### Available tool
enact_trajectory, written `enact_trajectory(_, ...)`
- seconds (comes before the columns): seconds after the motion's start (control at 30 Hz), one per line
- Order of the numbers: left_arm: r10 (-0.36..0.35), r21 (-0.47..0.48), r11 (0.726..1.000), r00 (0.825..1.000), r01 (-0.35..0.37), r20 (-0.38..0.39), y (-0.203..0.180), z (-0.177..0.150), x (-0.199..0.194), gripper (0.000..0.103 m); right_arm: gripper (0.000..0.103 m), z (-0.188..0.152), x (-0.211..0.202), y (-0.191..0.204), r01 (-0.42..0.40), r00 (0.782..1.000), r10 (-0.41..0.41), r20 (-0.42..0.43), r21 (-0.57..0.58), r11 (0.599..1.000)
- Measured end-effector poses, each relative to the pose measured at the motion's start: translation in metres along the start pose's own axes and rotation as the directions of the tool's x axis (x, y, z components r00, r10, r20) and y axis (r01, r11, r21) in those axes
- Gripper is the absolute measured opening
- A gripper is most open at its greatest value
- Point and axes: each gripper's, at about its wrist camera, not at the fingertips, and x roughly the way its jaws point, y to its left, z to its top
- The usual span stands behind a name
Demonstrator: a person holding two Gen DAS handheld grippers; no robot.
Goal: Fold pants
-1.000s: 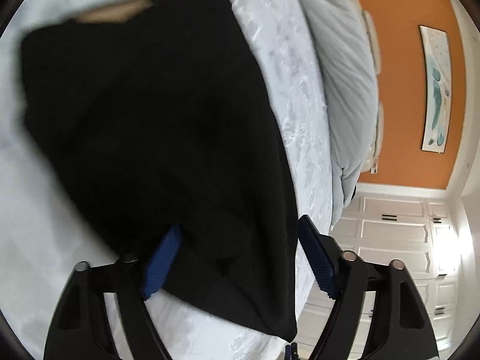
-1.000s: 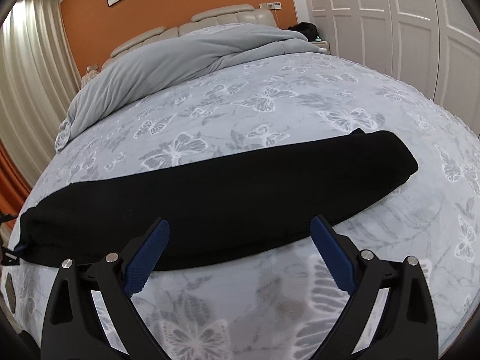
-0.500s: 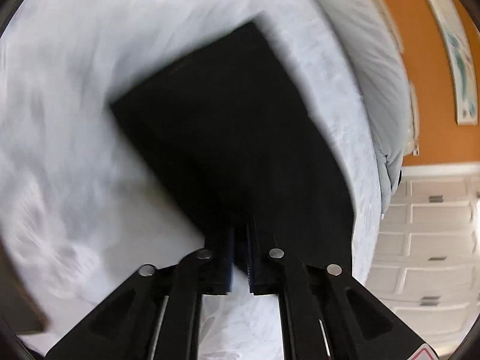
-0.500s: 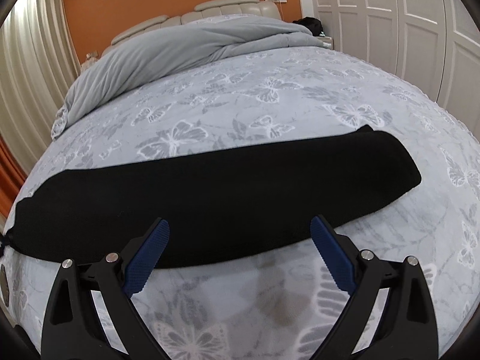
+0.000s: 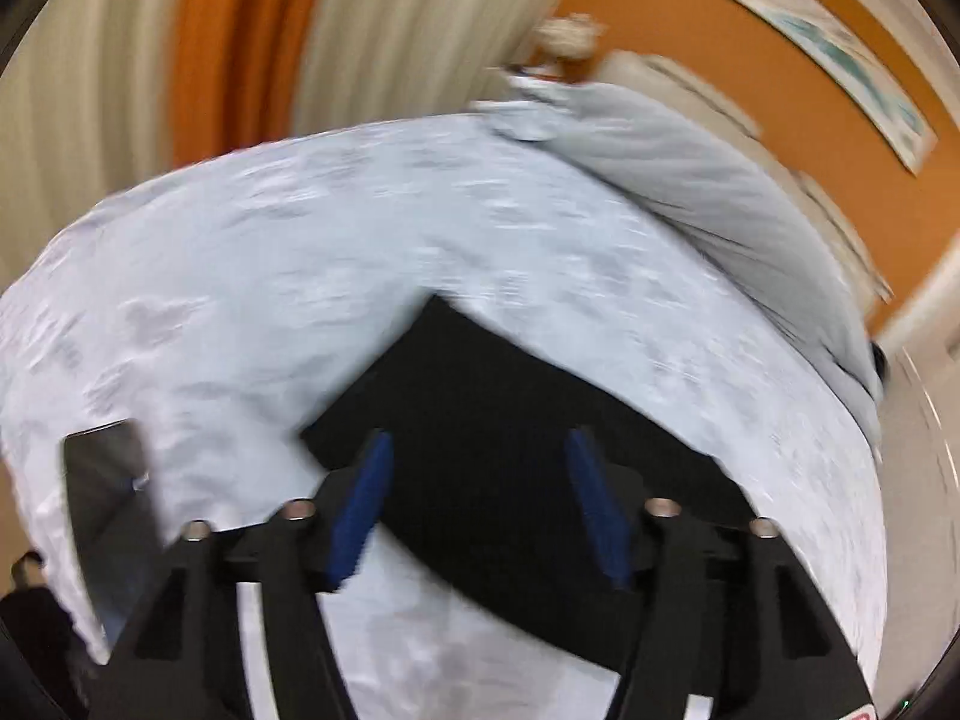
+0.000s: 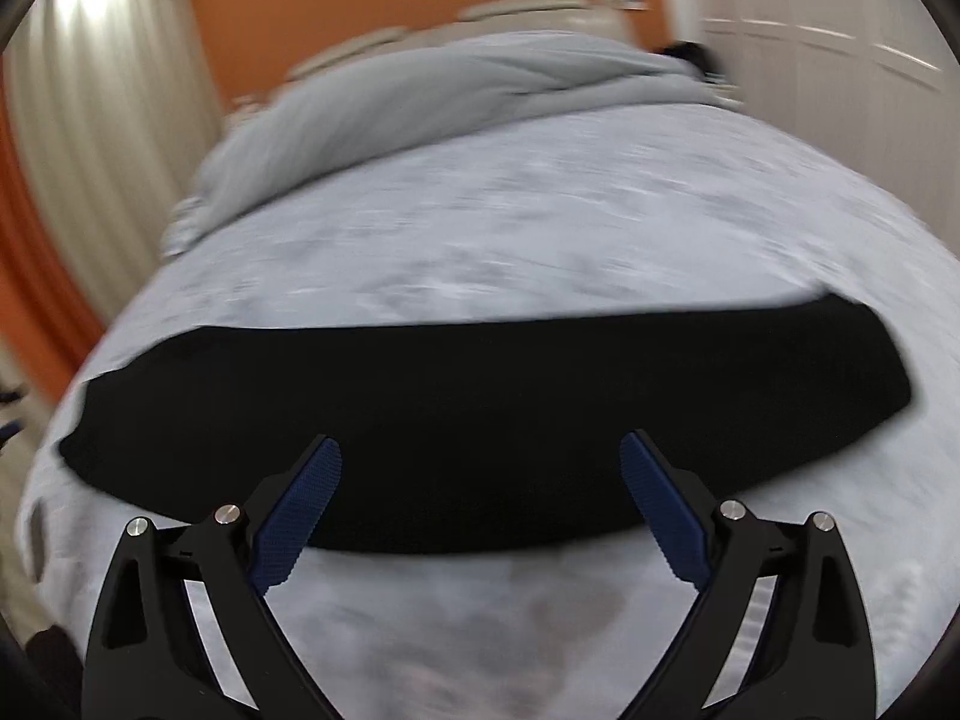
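A: Any writing or labels?
B: None legible; both views are motion-blurred.

A: Items, left to right?
B: Left wrist view: dark flat rectangular object (image 5: 105, 480) at the bed's left edge; left gripper (image 5: 477, 462), blue-padded fingers spread wide, holding nothing, above one end of the black folded fabric pants (image 5: 516, 450). Right wrist view: right gripper (image 6: 480, 462), fingers wide apart, empty, over the near edge of the pants (image 6: 480, 414).

A: Pants location?
B: Lying flat as a long strip across the pale patterned bedsheet (image 6: 540, 228); rumpled grey duvet (image 6: 432, 96) beyond.
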Motion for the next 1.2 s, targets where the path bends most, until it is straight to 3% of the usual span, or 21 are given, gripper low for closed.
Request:
enact_trajectory(0.13, -0.036, 0.089, 0.995, 0.993, 0.046, -0.11, -0.058, -0.033, 0.041, 0.069, 0.084, 0.039, 0.049, 0.076, -0.156, 0.987, 0.154, -0.048, -0.045, 0.987)
enact_trajectory(0.2, 0.013, 0.122, 0.992, 0.983, 0.009, -0.183, -0.075, -0.06, 0.073, 0.069, 0.068, 0.054, 0.083, 0.119, -0.226, 0.97, 0.213, -0.119, -0.104, 0.969)
enact_trajectory(0.27, 0.067, 0.134, 0.99, 0.971, -0.037, -0.228, -0.073, -0.082, 0.096, 0.068, 0.028, 0.057, 0.116, 0.153, -0.303, 0.936, 0.271, -0.224, -0.127, 0.944)
enact_trajectory(0.33, 0.103, 0.163, 0.984, 0.969, -0.067, -0.224, -0.069, -0.095, 0.105, 0.068, 0.021, 0.06, 0.149, 0.189, -0.327, 0.918, 0.269, -0.292, -0.172, 0.929)
enact_trajectory(0.43, 0.178, 0.29, 0.948, 0.974, -0.132, -0.139, -0.083, -0.107, 0.097, 0.07, 0.022, 0.076, 0.184, 0.219, -0.318, 0.917, 0.242, -0.315, -0.213, 0.924)
enact_trajectory(0.5, 0.203, 0.305, 0.94, 0.969, -0.152, -0.143, -0.084, -0.111, 0.1, 0.07, 0.027, 0.092, 0.21, 0.229, -0.282, 0.924, 0.199, -0.328, -0.23, 0.932)
enact_trajectory(0.53, 0.205, 0.303, 0.94, 0.969, -0.155, -0.139, -0.084, -0.111, 0.1, 0.071, 0.036, 0.098, 0.224, 0.232, -0.254, 0.93, 0.169, -0.326, -0.24, 0.937)
enact_trajectory(0.57, 0.201, 0.299, 0.942, 0.969, -0.151, -0.142, -0.083, -0.111, 0.099, 0.072, 0.056, 0.103, 0.238, 0.234, -0.242, 0.925, 0.146, -0.35, -0.248, 0.938)
enact_trajectory(0.63, 0.189, 0.291, 0.947, 0.969, -0.137, -0.157, -0.083, -0.109, 0.101, 0.075, 0.077, 0.098, 0.263, 0.237, -0.22, 0.901, 0.088, -0.424, -0.273, 0.937)
enact_trajectory(0.67, 0.19, 0.292, 0.946, 0.969, -0.138, -0.159, -0.081, -0.108, 0.102, 0.075, 0.071, 0.092, 0.27, 0.24, -0.23, 0.889, 0.077, -0.451, -0.296, 0.927)
enact_trajectory(0.7, 0.193, 0.295, 0.945, 0.969, -0.14, -0.158, -0.08, -0.108, 0.102, 0.076, 0.058, 0.084, 0.273, 0.245, -0.256, 0.875, 0.077, -0.477, -0.322, 0.912)
enact_trajectory(0.73, 0.195, 0.297, 0.944, 0.968, -0.142, -0.158, -0.082, -0.109, 0.103, 0.076, 0.03, 0.077, 0.274, 0.252, -0.26, 0.876, 0.057, -0.48, -0.369, 0.892)
enact_trajectory(0.8, 0.198, 0.301, 0.943, 0.968, -0.145, -0.156, -0.086, -0.11, 0.103, 0.078, 0.018, 0.077, 0.272, 0.264, -0.228, 0.906, 0.023, -0.423, -0.443, 0.867)
enact_trajectory(0.83, 0.202, 0.305, 0.941, 0.967, -0.148, -0.154, -0.086, -0.111, 0.102, 0.08, 0.017, 0.084, 0.277, 0.266, -0.204, 0.921, 0.015, -0.39, -0.45, 0.87)
enact_trajectory(0.9, 0.21, 0.321, 0.934, 0.967, -0.155, -0.145, -0.093, -0.111, 0.109, 0.081, 0.019, 0.094, 0.291, 0.26, -0.189, 0.921, 0.021, -0.389, -0.399, 0.897)
enact_trajectory(0.93, 0.209, 0.332, 0.931, 0.968, -0.153, -0.14, -0.095, -0.111, 0.111, 0.081, 0.027, 0.098, 0.294, 0.257, -0.185, 0.921, 0.029, -0.388, -0.371, 0.91)
enact_trajectory(1.0, 0.22, 0.348, 0.923, 0.967, -0.162, -0.132, -0.098, -0.113, 0.113, 0.082, 0.03, 0.112, 0.275, 0.252, -0.125, 0.955, 0.025, -0.294, -0.325, 0.938)
enact_trajectory(1.03, 0.223, 0.352, 0.922, 0.966, -0.165, -0.131, -0.098, -0.114, 0.113, 0.082, 0.033, 0.118, 0.263, 0.247, -0.135, 0.962, 0.054, -0.266, -0.295, 0.946)
enact_trajectory(1.1, 0.224, 0.356, 0.92, 0.966, -0.166, -0.127, -0.098, -0.113, 0.113, 0.082, 0.034, 0.118, 0.225, 0.233, -0.192, 0.967, 0.138, -0.215, -0.257, 0.947)
enact_trajectory(1.2, 0.223, 0.349, 0.923, 0.966, -0.165, -0.132, -0.096, -0.111, 0.113, 0.083, 0.034, 0.083, 0.195, 0.207, -0.208, 0.955, 0.133, -0.264, -0.283, 0.936)
